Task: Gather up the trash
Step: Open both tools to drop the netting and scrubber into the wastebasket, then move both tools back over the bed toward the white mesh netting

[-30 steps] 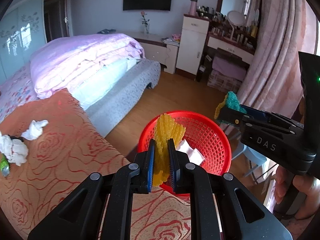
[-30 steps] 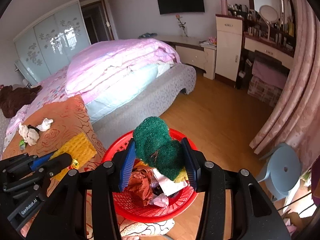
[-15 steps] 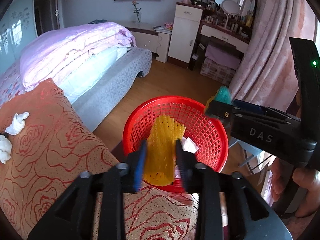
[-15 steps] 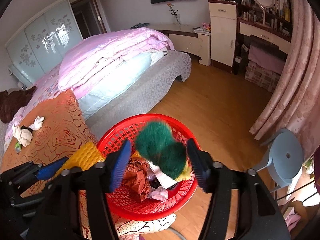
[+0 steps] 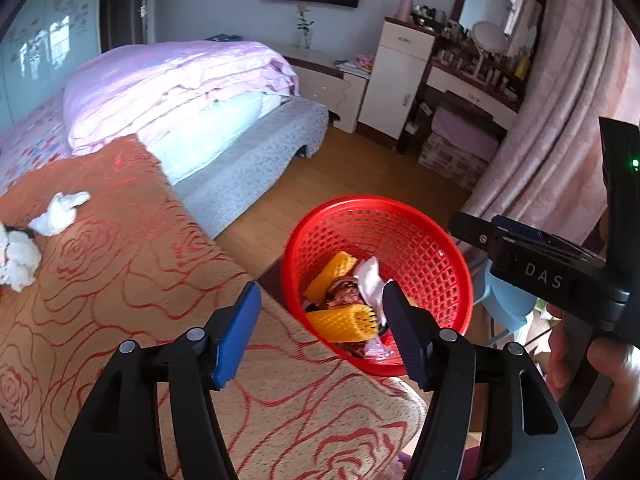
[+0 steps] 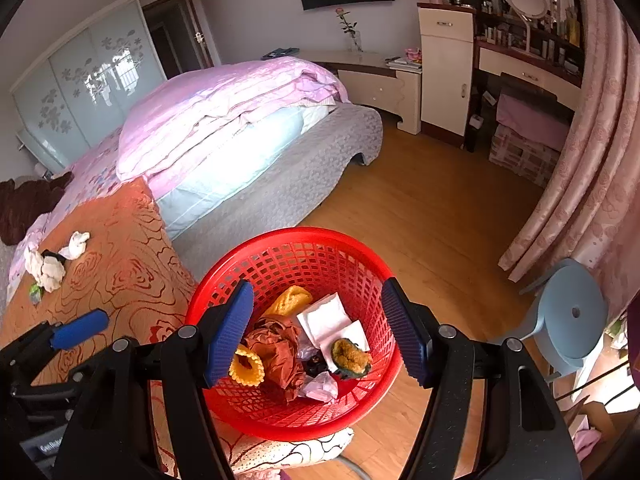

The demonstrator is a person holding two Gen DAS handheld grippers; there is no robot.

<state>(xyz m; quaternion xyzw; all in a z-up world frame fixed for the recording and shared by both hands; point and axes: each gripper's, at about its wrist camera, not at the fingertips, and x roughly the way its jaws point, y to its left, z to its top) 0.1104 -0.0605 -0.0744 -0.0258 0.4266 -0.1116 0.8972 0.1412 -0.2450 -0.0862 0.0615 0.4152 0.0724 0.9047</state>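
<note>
Black hand-held gripper [image 5: 320, 320] — blue pads [image 5: 236, 332]

Left wrist view: we look forward and down from above the orange bedspread [image 5: 120, 280], the red basket [image 5: 420, 248] near, ahead to the right.
Right wrist view: we hang close over the red basket [image 6: 304, 240], facing the bed [image 6: 240, 120].
Shared: both views take in basket, bedspread, bed, dresser [image 5: 472, 92] and curtain [image 6: 600, 160].

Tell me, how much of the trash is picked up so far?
Done: yellow foam nets, a green sponge and paper lie in the red basket. In hand: nothing; the left gripper and right gripper are both open. Left: crumpled tissues on the orange bedspread.
</note>
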